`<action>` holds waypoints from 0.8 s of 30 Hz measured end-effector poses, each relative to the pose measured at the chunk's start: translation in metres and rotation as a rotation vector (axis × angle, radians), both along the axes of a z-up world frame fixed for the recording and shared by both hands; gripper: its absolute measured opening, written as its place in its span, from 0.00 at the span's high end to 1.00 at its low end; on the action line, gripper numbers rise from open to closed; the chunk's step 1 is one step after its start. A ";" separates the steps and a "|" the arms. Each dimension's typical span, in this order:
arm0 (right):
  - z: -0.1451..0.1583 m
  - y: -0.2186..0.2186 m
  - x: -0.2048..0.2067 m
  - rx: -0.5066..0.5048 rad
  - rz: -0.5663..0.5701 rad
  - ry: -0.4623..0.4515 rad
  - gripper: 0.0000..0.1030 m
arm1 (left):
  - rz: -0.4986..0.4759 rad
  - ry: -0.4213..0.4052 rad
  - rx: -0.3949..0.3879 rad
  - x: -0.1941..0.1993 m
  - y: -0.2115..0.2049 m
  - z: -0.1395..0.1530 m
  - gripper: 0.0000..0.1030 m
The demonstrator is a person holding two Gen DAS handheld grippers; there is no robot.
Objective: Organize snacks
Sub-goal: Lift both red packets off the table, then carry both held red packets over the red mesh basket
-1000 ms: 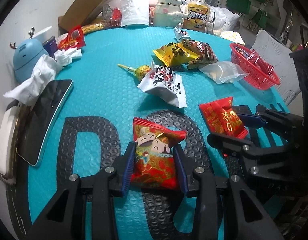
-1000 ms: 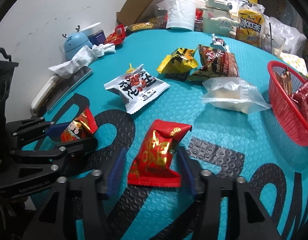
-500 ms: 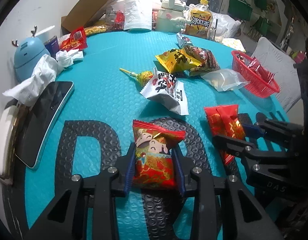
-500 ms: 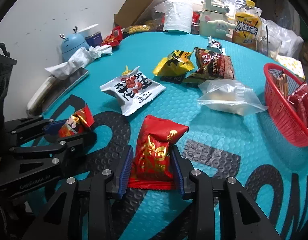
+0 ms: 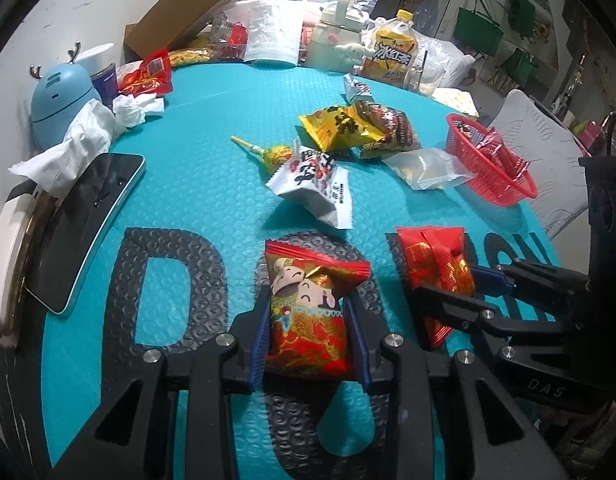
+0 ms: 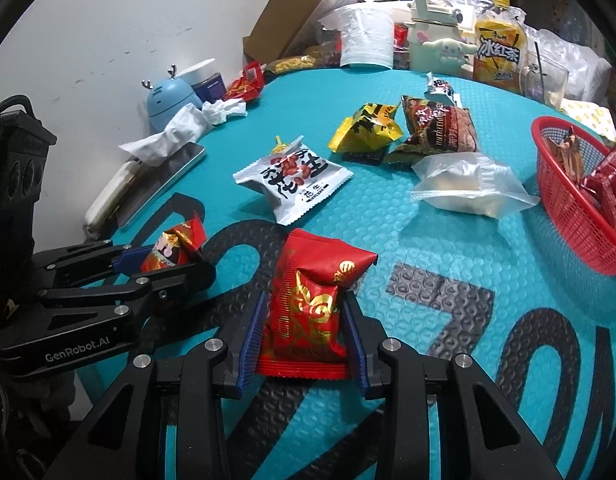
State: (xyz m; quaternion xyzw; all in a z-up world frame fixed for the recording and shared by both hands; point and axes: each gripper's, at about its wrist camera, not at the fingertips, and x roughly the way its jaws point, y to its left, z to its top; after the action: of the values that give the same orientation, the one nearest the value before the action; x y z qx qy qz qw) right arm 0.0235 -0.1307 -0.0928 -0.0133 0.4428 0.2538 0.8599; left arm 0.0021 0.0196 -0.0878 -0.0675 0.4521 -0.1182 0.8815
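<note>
My left gripper is shut on a red snack packet with a cartoon figure, low over the teal mat; the same packet shows in the right wrist view. Beside it my right gripper is shut on a red-and-gold packet, its pads pressing both sides. On the mat beyond lie a white peanut packet, a yellow packet, a brown packet, a clear bag and a lollipop. A red basket with several red packets stands at the right.
A phone, crumpled tissue and a blue deer-shaped device line the left edge by the wall. A cardboard box, a cream jug, an iced-tea bottle and bags crowd the back.
The right gripper's jaws closed in on the red-and-gold packet, which now stands squeezed between the pads. The left gripper's hold on the cartoon packet narrowed slightly.
</note>
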 end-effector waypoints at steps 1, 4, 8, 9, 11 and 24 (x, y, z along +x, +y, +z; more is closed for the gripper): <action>0.001 -0.001 -0.002 0.002 -0.003 -0.002 0.64 | -0.005 -0.001 -0.003 0.000 -0.001 0.001 0.67; 0.004 -0.007 -0.007 0.011 -0.013 -0.007 0.64 | -0.026 -0.009 -0.009 0.000 -0.006 0.006 0.67; 0.010 -0.018 -0.014 0.018 -0.036 -0.020 0.64 | -0.061 -0.016 -0.021 0.001 -0.017 0.011 0.67; 0.012 -0.020 -0.015 0.019 -0.042 -0.022 0.70 | -0.071 -0.018 -0.024 0.001 -0.020 0.012 0.67; 0.014 -0.027 -0.019 0.017 -0.055 -0.023 0.71 | -0.098 -0.025 -0.027 0.001 -0.028 0.015 0.67; 0.018 -0.063 -0.032 0.059 -0.163 -0.037 0.73 | -0.208 -0.048 -0.057 0.004 -0.064 0.028 0.68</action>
State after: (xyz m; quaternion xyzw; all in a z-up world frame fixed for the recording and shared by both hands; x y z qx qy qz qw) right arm -0.0083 -0.1933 -0.0743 0.0434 0.4188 0.1955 0.8857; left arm 0.0063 -0.0440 -0.0601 -0.0424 0.4318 -0.2234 0.8728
